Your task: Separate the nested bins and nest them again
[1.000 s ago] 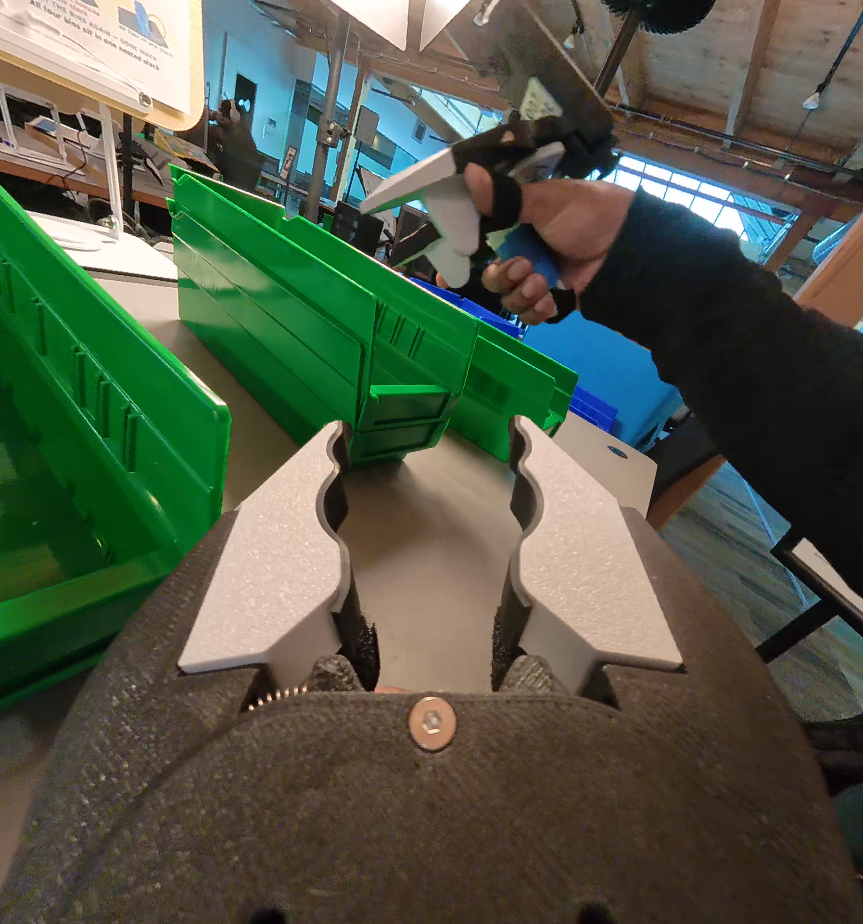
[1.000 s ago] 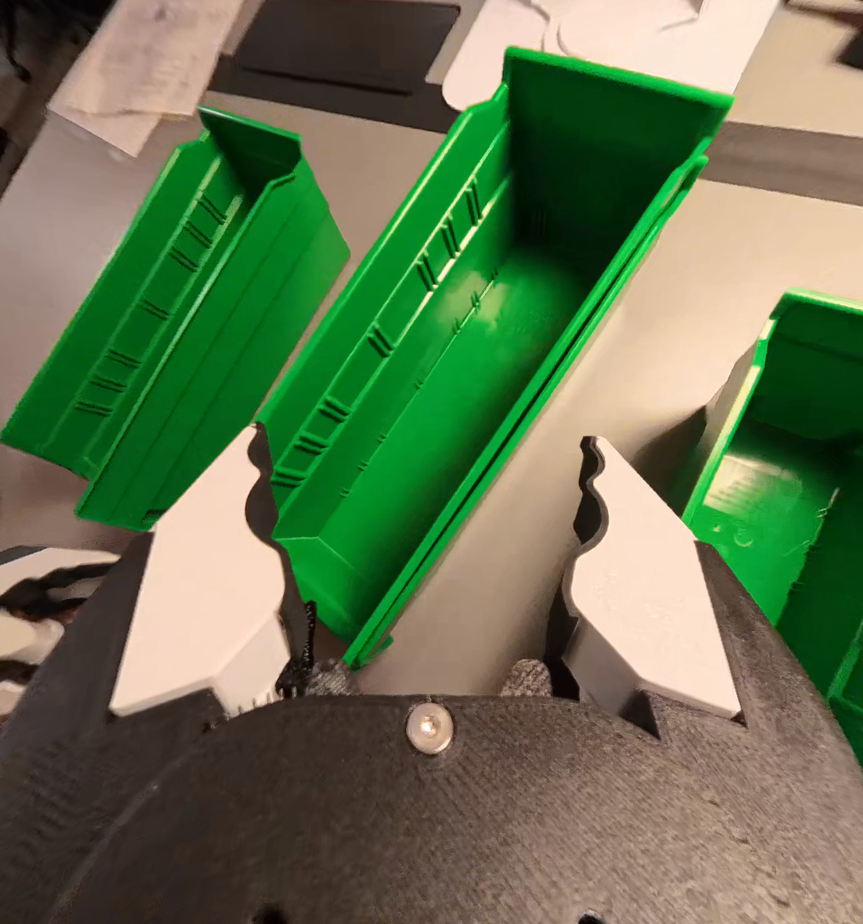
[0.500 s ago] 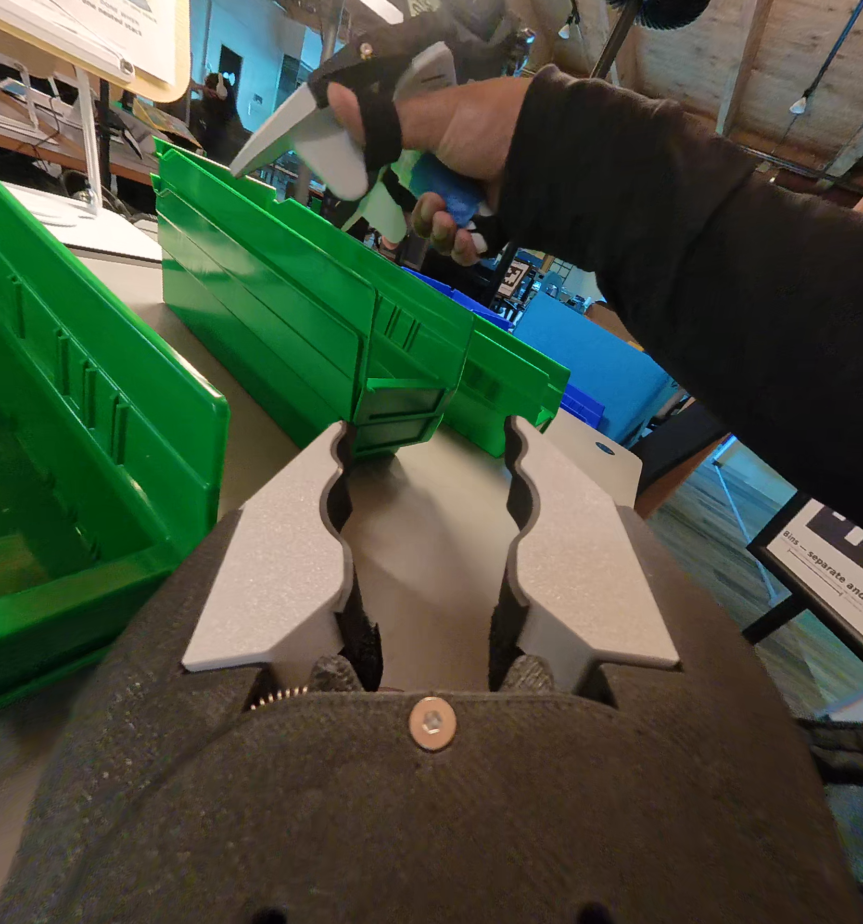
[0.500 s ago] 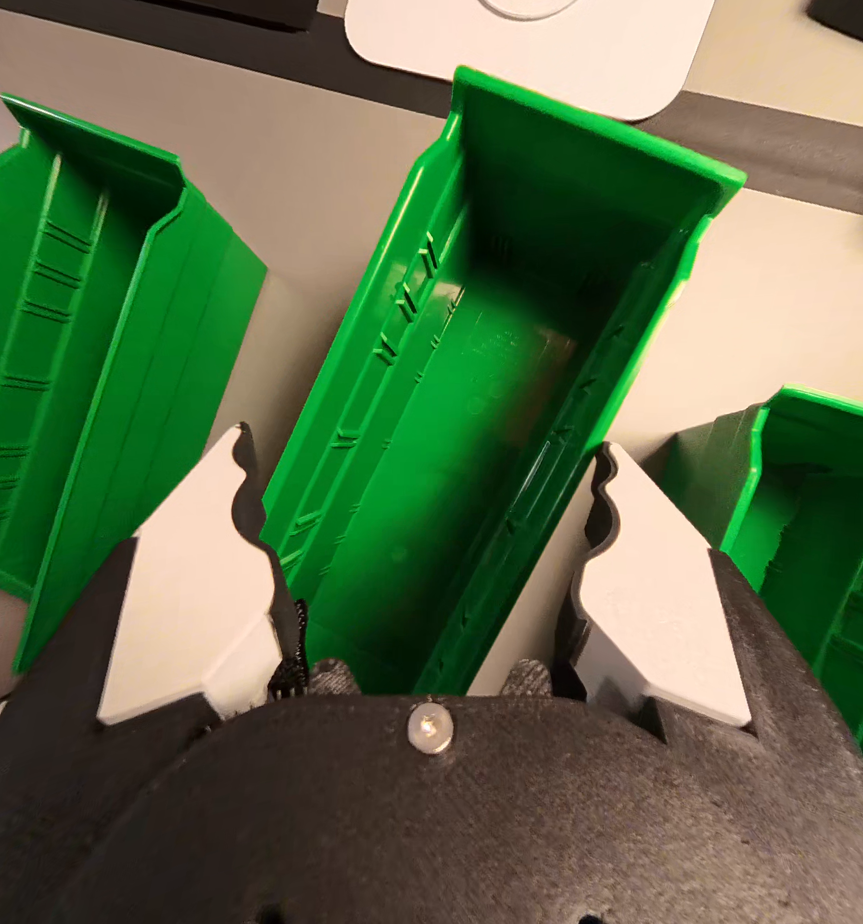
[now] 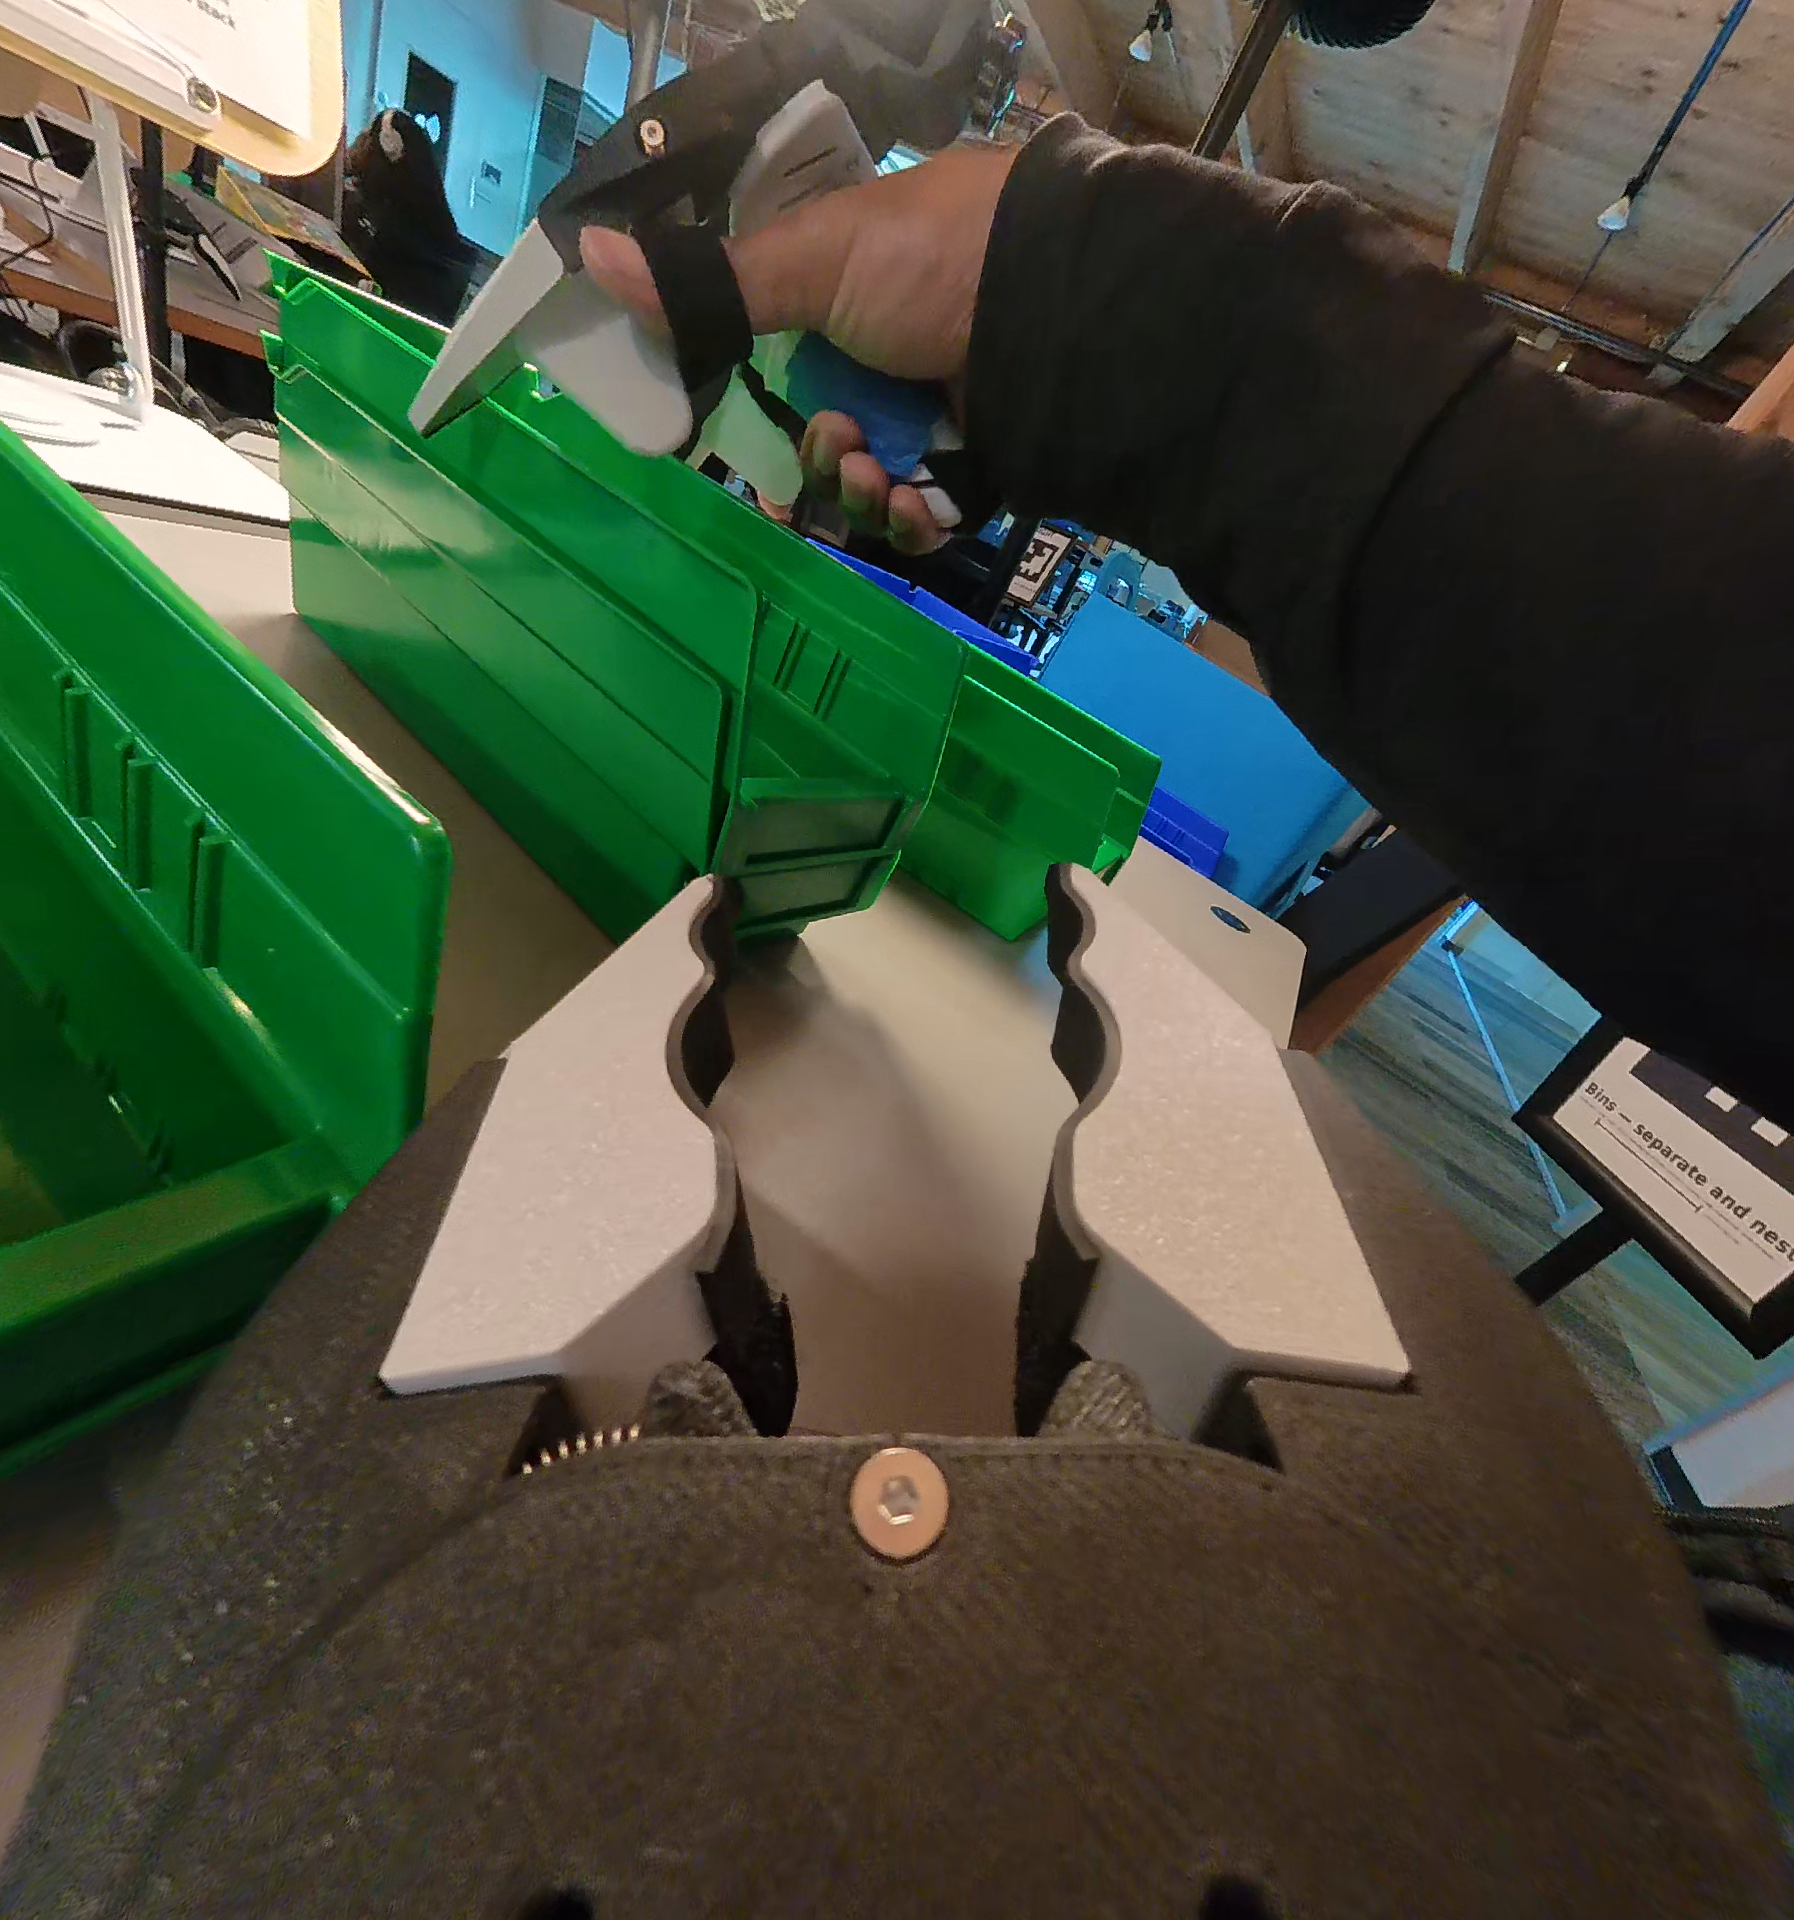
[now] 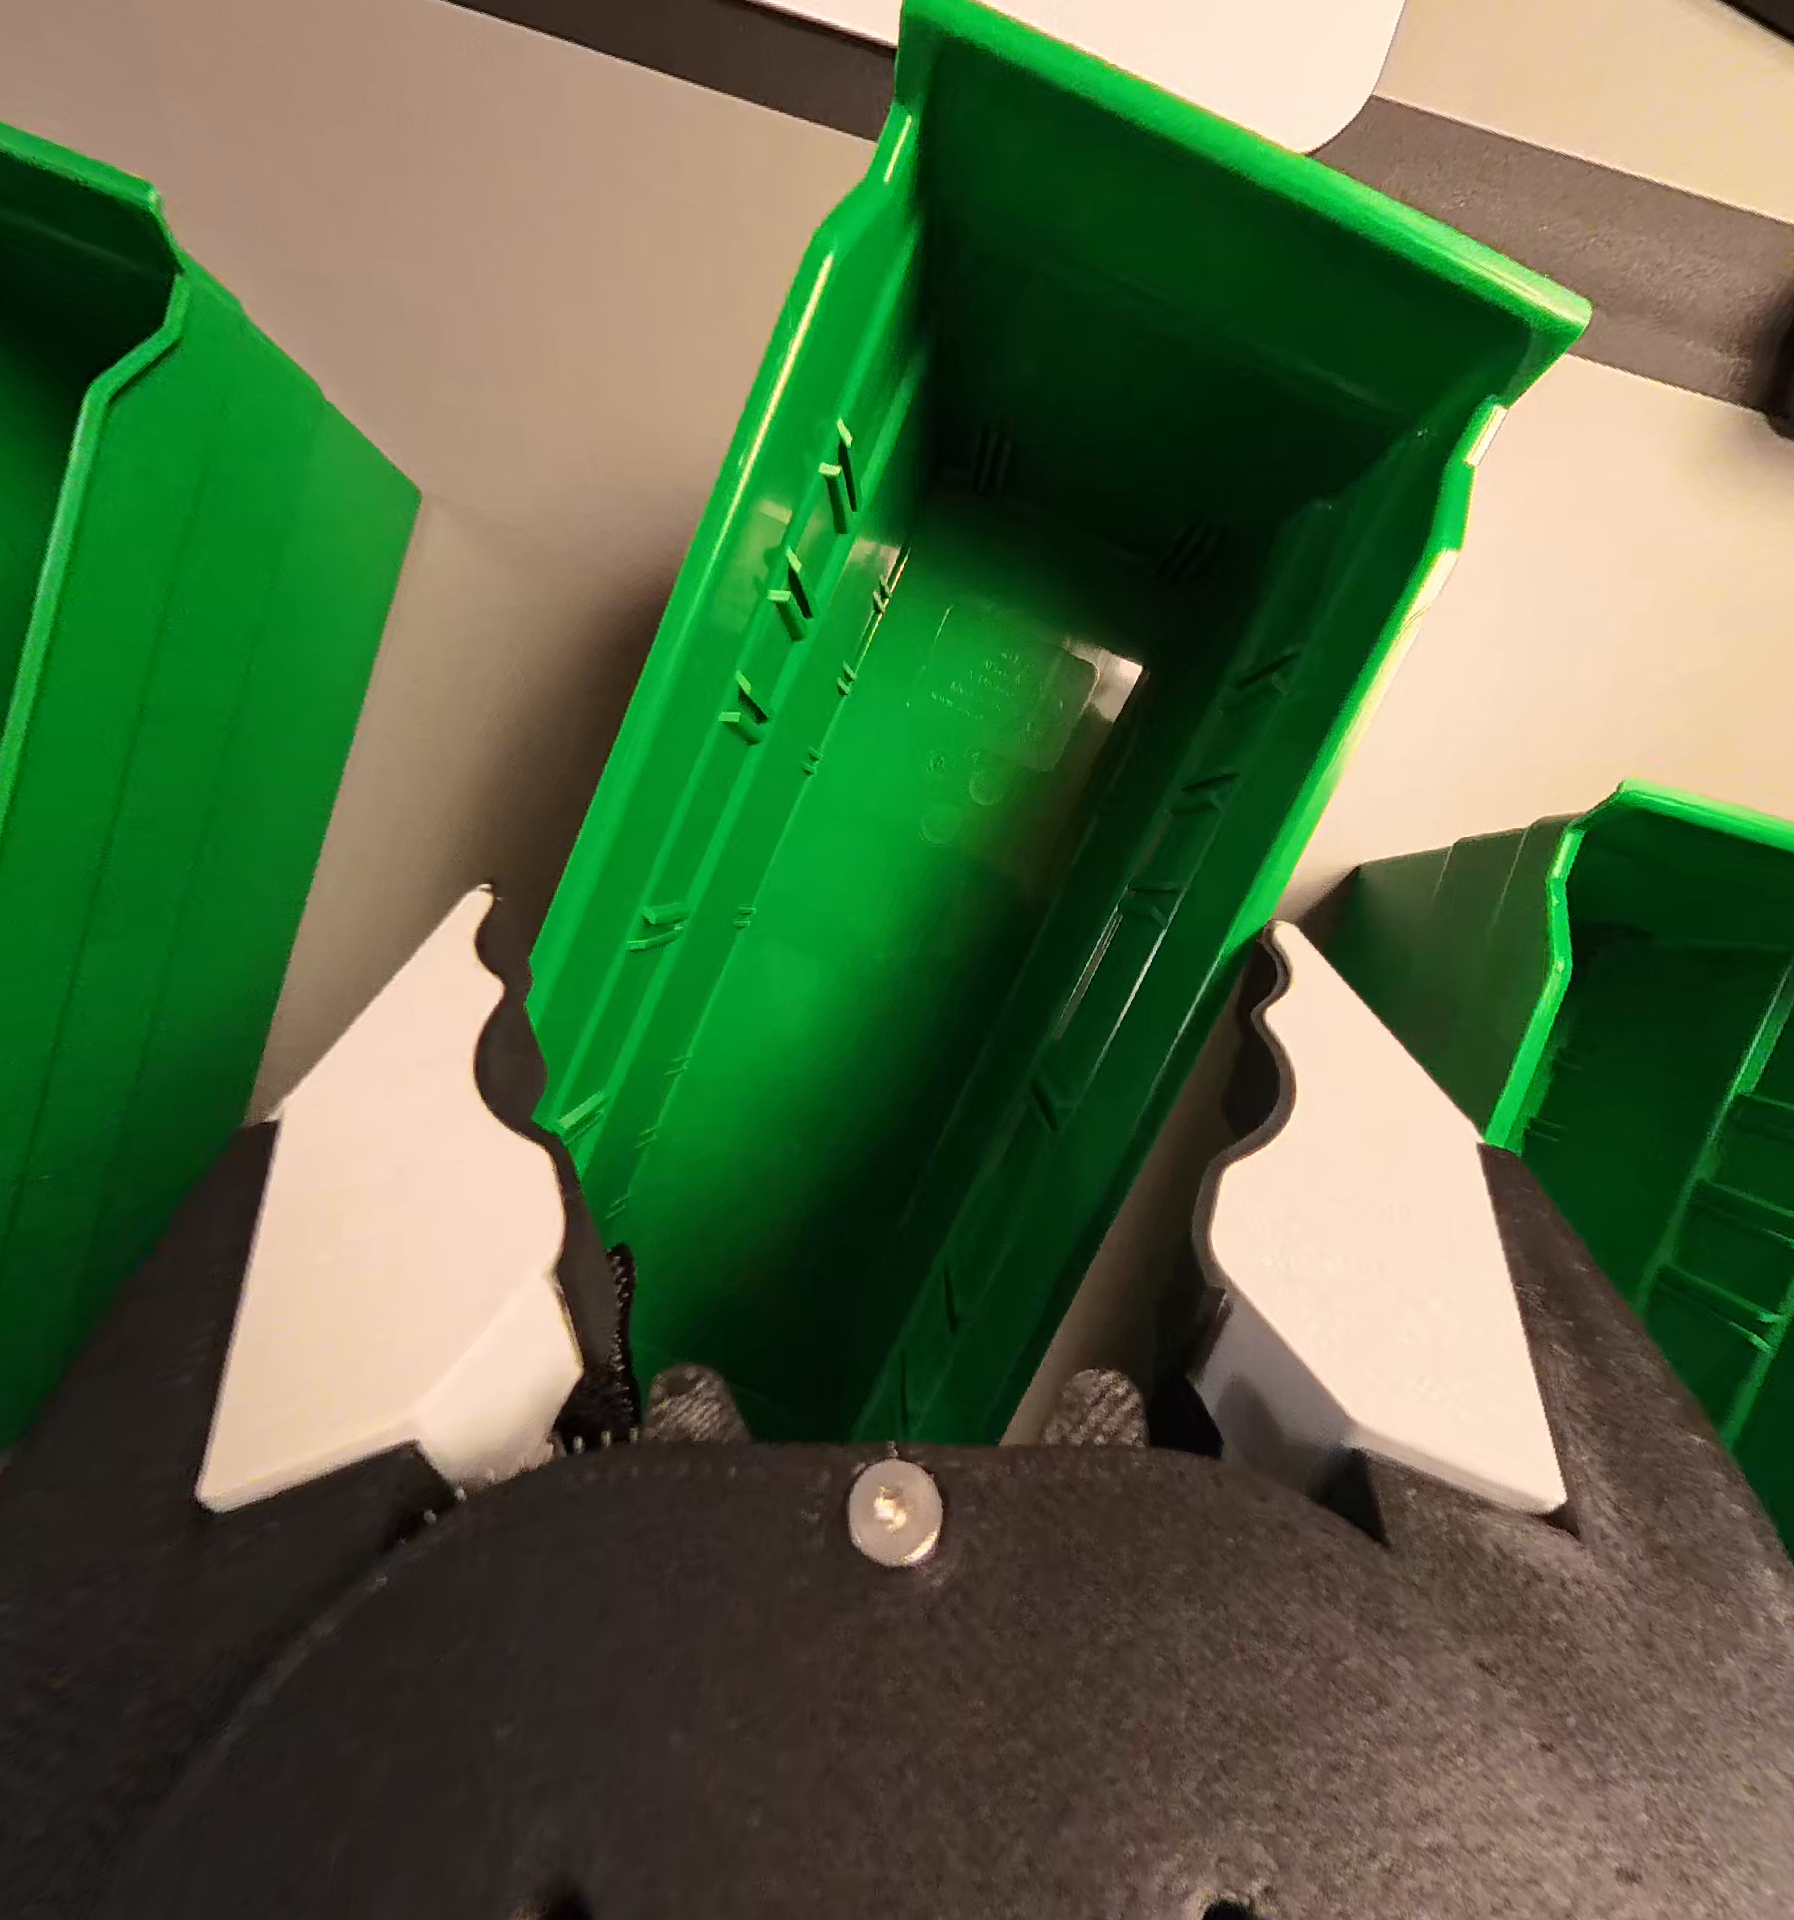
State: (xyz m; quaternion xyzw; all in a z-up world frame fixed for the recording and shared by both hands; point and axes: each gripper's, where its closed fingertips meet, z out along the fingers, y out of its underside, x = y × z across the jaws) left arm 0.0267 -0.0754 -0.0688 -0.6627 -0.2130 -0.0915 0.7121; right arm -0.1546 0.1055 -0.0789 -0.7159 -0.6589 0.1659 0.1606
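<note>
Wooden beamed ceiling [image 5: 1558, 114], blue wall [image 5: 1215, 727], grey tabletop [image 5: 903, 1039], carpeted floor [image 5: 1433, 1091].

Bare table [image 6: 581, 343] stayed free between the 9 o'clock bin [image 6: 145, 727] and middle bin [image 6: 976, 831]; the 3 o'clock bin [image 6: 1703, 1091] blocked there.

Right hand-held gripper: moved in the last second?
Yes. The right hand-held gripper has dropped from above the middle green bin and shifted left, down to its rim.
</note>
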